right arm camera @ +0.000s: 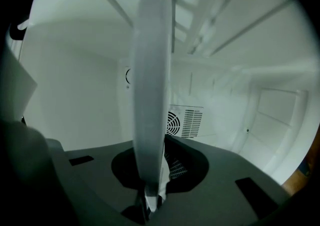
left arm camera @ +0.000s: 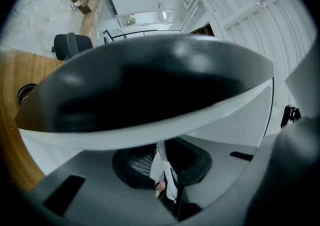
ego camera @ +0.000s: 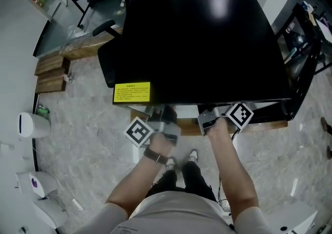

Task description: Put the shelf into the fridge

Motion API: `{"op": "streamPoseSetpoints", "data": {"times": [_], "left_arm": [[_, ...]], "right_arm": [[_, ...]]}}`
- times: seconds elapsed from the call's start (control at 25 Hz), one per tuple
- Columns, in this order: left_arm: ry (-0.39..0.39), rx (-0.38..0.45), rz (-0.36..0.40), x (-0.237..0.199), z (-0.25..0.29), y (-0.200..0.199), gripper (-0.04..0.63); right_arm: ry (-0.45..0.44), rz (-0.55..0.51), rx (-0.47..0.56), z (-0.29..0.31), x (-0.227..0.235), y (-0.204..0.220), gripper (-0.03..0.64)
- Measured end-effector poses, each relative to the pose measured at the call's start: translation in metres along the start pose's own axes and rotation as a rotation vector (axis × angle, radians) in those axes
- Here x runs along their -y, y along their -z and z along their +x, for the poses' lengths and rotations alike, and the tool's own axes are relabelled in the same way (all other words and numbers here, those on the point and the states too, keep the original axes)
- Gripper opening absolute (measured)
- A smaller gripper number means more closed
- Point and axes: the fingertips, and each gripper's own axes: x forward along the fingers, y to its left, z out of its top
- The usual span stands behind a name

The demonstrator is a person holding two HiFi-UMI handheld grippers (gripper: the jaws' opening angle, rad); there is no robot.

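From above, the black fridge (ego camera: 202, 46) fills the middle of the head view, and both grippers reach in under its front edge. My left gripper (ego camera: 165, 124) and right gripper (ego camera: 208, 120) are side by side there; the shelf is hidden from this view. In the right gripper view the white shelf (right arm camera: 152, 94) runs edge-on up the middle, and my right gripper (right arm camera: 151, 202) is shut on its near edge inside the white fridge interior (right arm camera: 85, 99). In the left gripper view a thin white strip of shelf (left arm camera: 166, 172) sits pinched in my left gripper (left arm camera: 167, 190), below the fridge's black body (left arm camera: 150, 84).
A fan vent (right arm camera: 182, 122) is on the fridge's back wall. A black office chair (ego camera: 111, 56) and a wooden platform (ego camera: 78, 49) stand left of the fridge. A black rack (ego camera: 306, 56) is at the right. White bins (ego camera: 31, 124) stand on the floor at the left.
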Motion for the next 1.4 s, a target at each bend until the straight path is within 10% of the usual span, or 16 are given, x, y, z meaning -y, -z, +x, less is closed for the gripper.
{"op": "streamPoseSetpoints", "data": {"times": [0.72, 1.4], "left_arm": [[-0.056, -0.162, 0.104, 0.002, -0.046, 0.039, 0.037], [0.034, -0.465, 0.755, 0.083, -0.077, 0.107, 0.006]], "right_arm": [[0.040, -0.042, 0.005, -0.053, -0.007, 0.019, 0.048], [0.029, -0.254, -0.043, -0.123, -0.057, 0.054, 0.030]]}}
